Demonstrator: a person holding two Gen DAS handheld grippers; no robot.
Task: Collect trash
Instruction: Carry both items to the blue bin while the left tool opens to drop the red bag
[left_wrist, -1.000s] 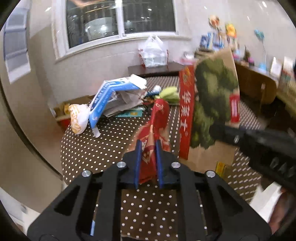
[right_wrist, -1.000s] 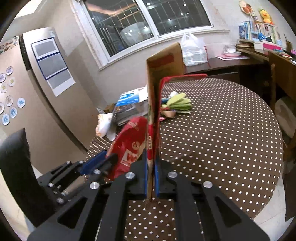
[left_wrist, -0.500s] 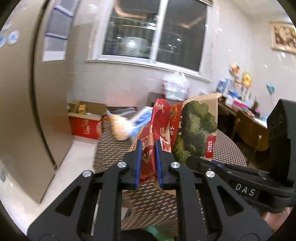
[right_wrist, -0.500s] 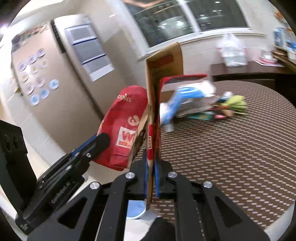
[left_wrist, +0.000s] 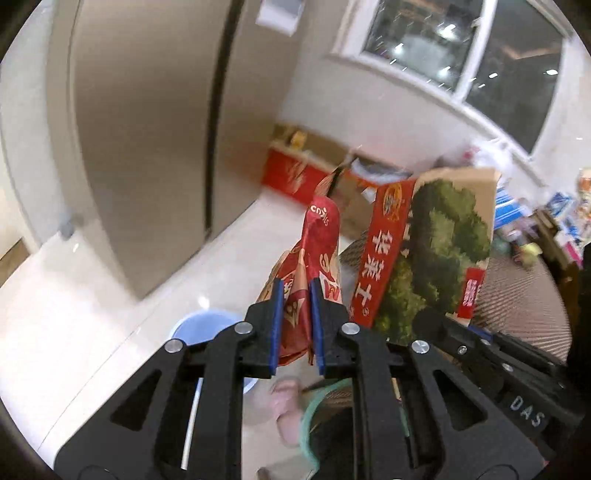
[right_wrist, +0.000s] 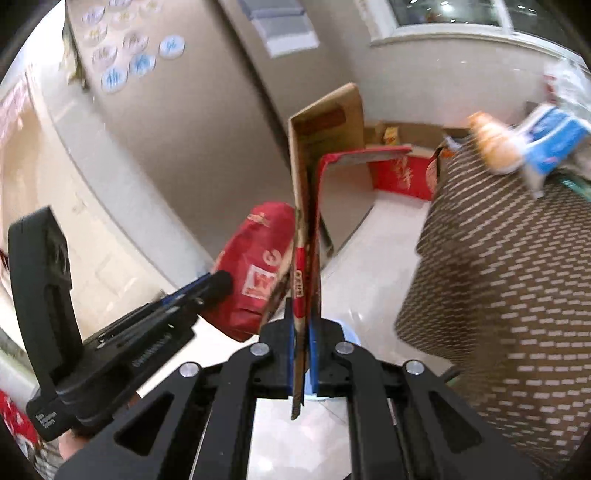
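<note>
Left wrist view first: the left gripper (left_wrist: 296, 325) has its blue-padded jaws pinched tight on a crumpled red snack bag (left_wrist: 314, 266), which sticks up and away from the pads, clear of the floor. Right below the fingers sits a pale blue round plastic bin (left_wrist: 201, 326) on the cream tiled floor (left_wrist: 92, 314), and a pink slipper (left_wrist: 286, 410) shows beside a green-rimmed dark basket (left_wrist: 314, 417), both blurred. Just to the right, the right gripper (left_wrist: 432, 319) comes in from the side, clamped on a flattened cardboard box printed with green trees and a red band (left_wrist: 439, 258). Further out, a brown dotted tablecloth (left_wrist: 524, 295) covers the table, a red carton (left_wrist: 291, 177) stands on the floor by the wall, and a dark window (left_wrist: 472, 48) fills the top right.

Over to the right wrist view: the jaws are closed on the cardboard, seen edge-on (right_wrist: 301, 258), standing upright from the pads with its lower end poking below them. The blue bin (right_wrist: 349, 334) peeks out just behind the fingers. To the left, the other tool's tip (right_wrist: 218, 284) grips the red bag (right_wrist: 255, 273), hanging beside the cardboard. On the right the tablecloth (right_wrist: 509, 295) drapes down, with a blue-and-white package (right_wrist: 554, 136) and a pale bag (right_wrist: 496, 147) on top, smeared by blur. Round blue-and-white magnets (right_wrist: 140, 62) dot the beige fridge (right_wrist: 207, 129) at the back.
</note>
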